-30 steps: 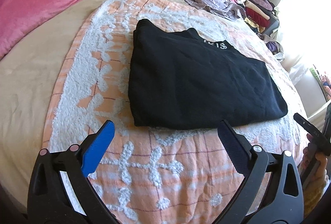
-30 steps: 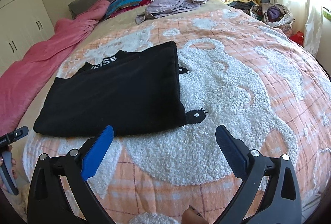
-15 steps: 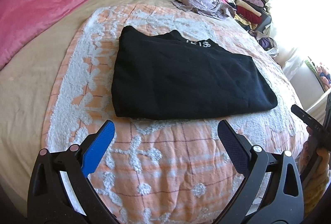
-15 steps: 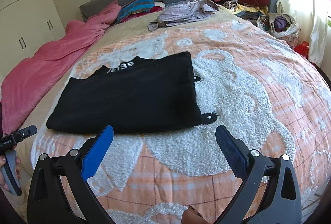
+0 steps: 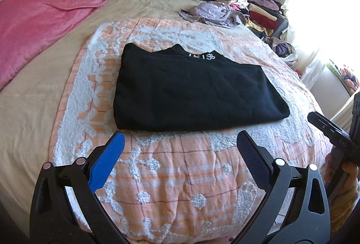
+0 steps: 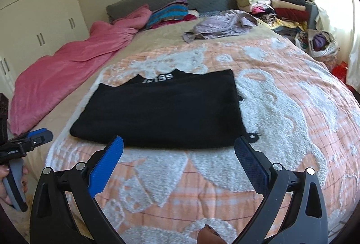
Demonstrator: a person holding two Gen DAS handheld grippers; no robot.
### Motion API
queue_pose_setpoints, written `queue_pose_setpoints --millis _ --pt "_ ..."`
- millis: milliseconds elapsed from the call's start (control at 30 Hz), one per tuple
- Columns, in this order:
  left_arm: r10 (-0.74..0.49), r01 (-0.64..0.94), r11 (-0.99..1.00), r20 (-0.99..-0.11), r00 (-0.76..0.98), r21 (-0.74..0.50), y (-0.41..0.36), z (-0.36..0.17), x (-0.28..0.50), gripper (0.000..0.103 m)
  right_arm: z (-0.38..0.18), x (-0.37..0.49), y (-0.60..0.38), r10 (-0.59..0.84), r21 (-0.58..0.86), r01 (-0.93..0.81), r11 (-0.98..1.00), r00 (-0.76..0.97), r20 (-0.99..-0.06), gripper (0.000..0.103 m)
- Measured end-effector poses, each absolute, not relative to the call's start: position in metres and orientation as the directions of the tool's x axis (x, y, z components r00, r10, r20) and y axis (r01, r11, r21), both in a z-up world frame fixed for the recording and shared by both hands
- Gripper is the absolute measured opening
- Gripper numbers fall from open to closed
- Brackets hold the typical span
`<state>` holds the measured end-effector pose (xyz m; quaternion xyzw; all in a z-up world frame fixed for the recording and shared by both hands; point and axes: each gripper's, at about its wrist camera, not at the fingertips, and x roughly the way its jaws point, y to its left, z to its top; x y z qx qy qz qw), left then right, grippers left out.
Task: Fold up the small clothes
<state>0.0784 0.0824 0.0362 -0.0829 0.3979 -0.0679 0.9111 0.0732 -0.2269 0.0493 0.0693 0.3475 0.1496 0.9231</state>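
the black top [image 5: 193, 90] lies folded flat mid-quilt [image 5: 180, 176], both the left gripper [image 5: 178, 149] and right gripper [image 6: 178, 153] released and empty near the quilt's front edge, so this fold looks finished and the next move is likely setting it aside or reaching the lilac garment [image 6: 222, 25].

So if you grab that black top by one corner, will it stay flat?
Probably not. The black top is soft folded knit, so it would likely droop and unfold. It looks thick, so maybe a bit heavy. On the fuzzy quilt, it would probably drag rather than slide.
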Motion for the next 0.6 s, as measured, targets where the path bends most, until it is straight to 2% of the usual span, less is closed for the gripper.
queue_pose_setpoints --millis 600 --pt "-0.153 0.04 0.983 -0.673 0.723 -0.18 0.083 0.053 0.057 0.093 0.069 0.065 -0.17 0.419 0.201 -0.375 0.905 0.698 -0.581 0.098"
